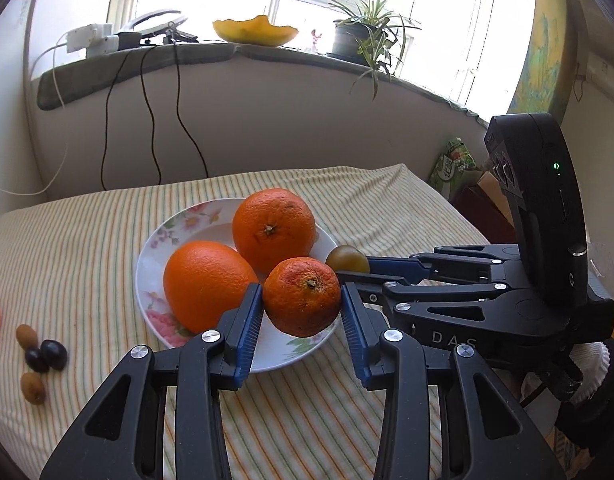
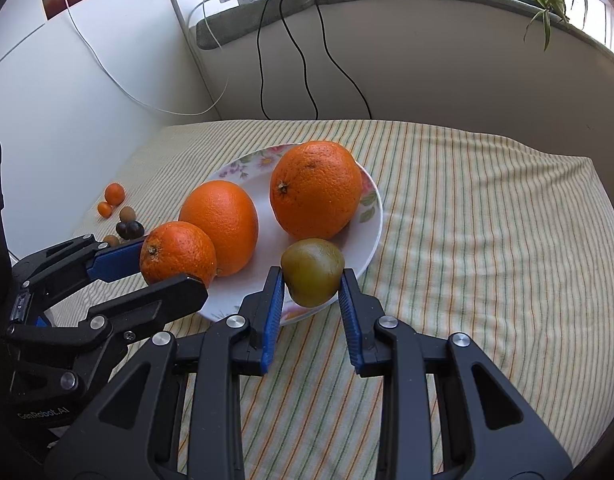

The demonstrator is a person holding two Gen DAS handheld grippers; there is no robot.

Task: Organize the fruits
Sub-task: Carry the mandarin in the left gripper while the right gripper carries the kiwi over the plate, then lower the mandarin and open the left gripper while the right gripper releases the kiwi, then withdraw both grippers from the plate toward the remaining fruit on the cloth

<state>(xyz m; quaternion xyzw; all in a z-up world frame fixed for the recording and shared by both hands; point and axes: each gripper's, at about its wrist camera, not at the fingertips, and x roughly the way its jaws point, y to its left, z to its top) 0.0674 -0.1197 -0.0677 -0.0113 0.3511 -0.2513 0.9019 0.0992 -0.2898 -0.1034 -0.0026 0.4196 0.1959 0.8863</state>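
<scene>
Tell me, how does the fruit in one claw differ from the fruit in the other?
The small orange in the left gripper is bright orange with pitted, blotchy skin; the green fruit in the right gripper is olive-brown and smooth. The small orange looks larger than the green fruit. Both are roundish, gripped over the floral plate.
</scene>
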